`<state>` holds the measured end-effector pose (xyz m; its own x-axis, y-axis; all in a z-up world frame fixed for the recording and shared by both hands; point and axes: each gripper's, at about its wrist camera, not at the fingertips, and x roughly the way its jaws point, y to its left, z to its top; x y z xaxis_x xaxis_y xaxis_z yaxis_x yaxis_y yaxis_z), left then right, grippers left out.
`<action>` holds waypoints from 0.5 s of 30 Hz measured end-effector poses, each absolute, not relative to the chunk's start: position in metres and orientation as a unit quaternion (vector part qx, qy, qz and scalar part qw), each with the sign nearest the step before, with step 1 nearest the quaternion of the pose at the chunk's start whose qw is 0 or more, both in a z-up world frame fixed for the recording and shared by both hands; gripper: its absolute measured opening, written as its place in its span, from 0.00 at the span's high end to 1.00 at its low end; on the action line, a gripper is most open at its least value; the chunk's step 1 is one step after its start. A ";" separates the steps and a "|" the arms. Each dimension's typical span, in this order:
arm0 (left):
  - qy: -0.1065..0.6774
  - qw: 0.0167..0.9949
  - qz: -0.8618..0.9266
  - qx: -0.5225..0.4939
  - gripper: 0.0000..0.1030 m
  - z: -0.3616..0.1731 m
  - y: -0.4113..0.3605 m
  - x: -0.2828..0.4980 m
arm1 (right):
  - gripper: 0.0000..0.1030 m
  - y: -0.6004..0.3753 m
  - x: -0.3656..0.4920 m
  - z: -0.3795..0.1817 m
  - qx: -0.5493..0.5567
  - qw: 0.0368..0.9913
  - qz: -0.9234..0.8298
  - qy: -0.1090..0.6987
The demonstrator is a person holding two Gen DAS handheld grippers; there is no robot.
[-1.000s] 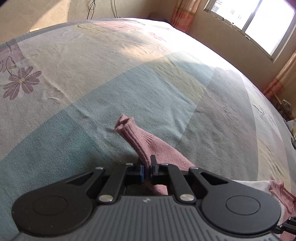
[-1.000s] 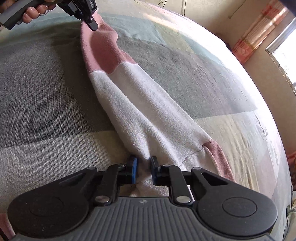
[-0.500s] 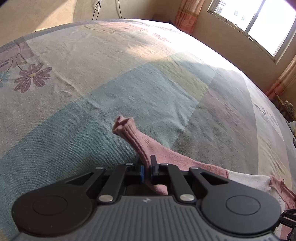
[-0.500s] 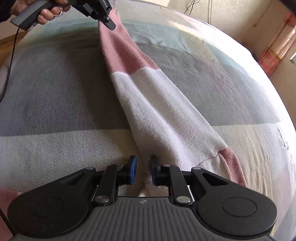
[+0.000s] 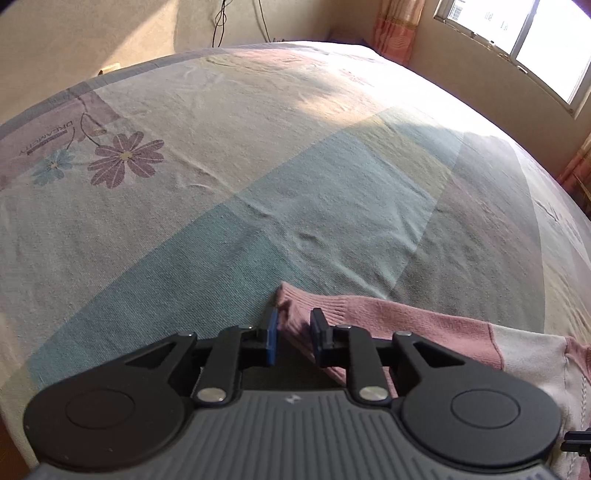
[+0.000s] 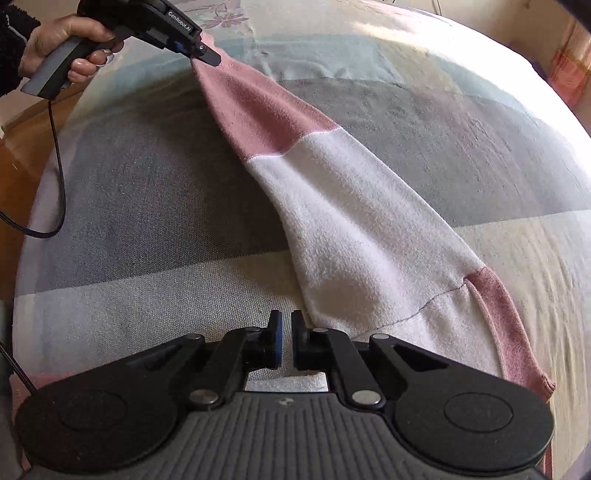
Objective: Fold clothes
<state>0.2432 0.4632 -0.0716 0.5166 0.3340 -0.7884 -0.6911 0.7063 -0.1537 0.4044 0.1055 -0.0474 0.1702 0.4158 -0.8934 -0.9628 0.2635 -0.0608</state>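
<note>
A pink and white sweater (image 6: 351, 206) lies stretched across the patchwork bed sheet (image 5: 258, 184). Its pink sleeve (image 5: 369, 314) runs between the parted fingers of my left gripper (image 5: 295, 339), which is open, and the cuff rests on the sheet just ahead. The right wrist view shows the left gripper (image 6: 199, 51) at the sleeve's far end. My right gripper (image 6: 286, 332) is shut, with only a thin slit through which the sheet shows. The white body's edge passes just right of it and under its right finger.
A person's hand (image 6: 66, 44) holds the left gripper's handle, and its black cable (image 6: 55, 166) hangs over the bed's left edge above a wooden floor (image 6: 22, 147). A window (image 5: 535, 44) and curtain (image 5: 395, 29) stand beyond the bed.
The left gripper's fingers have spread apart around the sleeve, and the cuff has settled close in front of them. The right gripper's fingers have closed, and the white cloth now sits beside them.
</note>
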 end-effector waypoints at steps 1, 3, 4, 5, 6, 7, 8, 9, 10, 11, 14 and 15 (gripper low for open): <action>0.383 0.839 0.315 -0.223 0.82 -0.067 0.467 0.242 | 0.91 0.104 0.406 -0.044 -0.329 0.686 0.502 0.412; 0.380 0.839 0.328 -0.209 0.81 -0.060 0.472 0.243 | 0.89 0.098 0.420 -0.037 -0.277 0.725 0.467 0.424; 0.379 0.842 0.319 -0.213 0.79 -0.059 0.471 0.246 | 0.89 0.099 0.426 -0.037 -0.250 0.740 0.450 0.432; 0.378 0.847 0.307 -0.213 0.79 -0.058 0.467 0.251 | 0.89 0.100 0.432 -0.039 -0.224 0.753 0.435 0.440; 0.380 0.855 0.287 -0.205 0.79 -0.058 0.459 0.258 | 0.89 0.106 0.434 -0.043 -0.208 0.759 0.425 0.447; 0.381 0.863 0.268 -0.198 0.78 -0.058 0.450 0.265 | 0.89 0.114 0.436 -0.048 -0.195 0.763 0.418 0.453; 0.382 0.870 0.248 -0.190 0.78 -0.058 0.442 0.273 | 0.88 0.123 0.433 -0.056 -0.192 0.758 0.421 0.460; 0.384 0.877 0.227 -0.180 0.78 -0.059 0.433 0.280 | 0.88 0.133 0.429 -0.064 -0.190 0.751 0.427 0.467; 0.388 0.884 0.202 -0.165 0.76 -0.061 0.422 0.286 | 0.88 0.144 0.424 -0.072 -0.189 0.743 0.433 0.474; 0.394 0.890 0.174 -0.146 0.76 -0.063 0.410 0.294 | 0.88 0.152 0.417 -0.081 -0.196 0.730 0.439 0.485; 0.408 0.904 0.098 -0.079 0.75 -0.069 0.374 0.310 | 0.86 0.164 0.396 -0.076 -0.244 0.717 0.454 0.469; 0.409 0.907 0.078 -0.059 0.75 -0.071 0.365 0.314 | 0.84 0.161 0.396 -0.069 -0.230 0.718 0.459 0.470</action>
<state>0.3145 0.3646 -0.0714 0.6535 0.0926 -0.7513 -0.1892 0.9810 -0.0437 0.3960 0.1606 -0.0692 0.1378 0.4430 -0.8859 -0.8754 0.4729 0.1003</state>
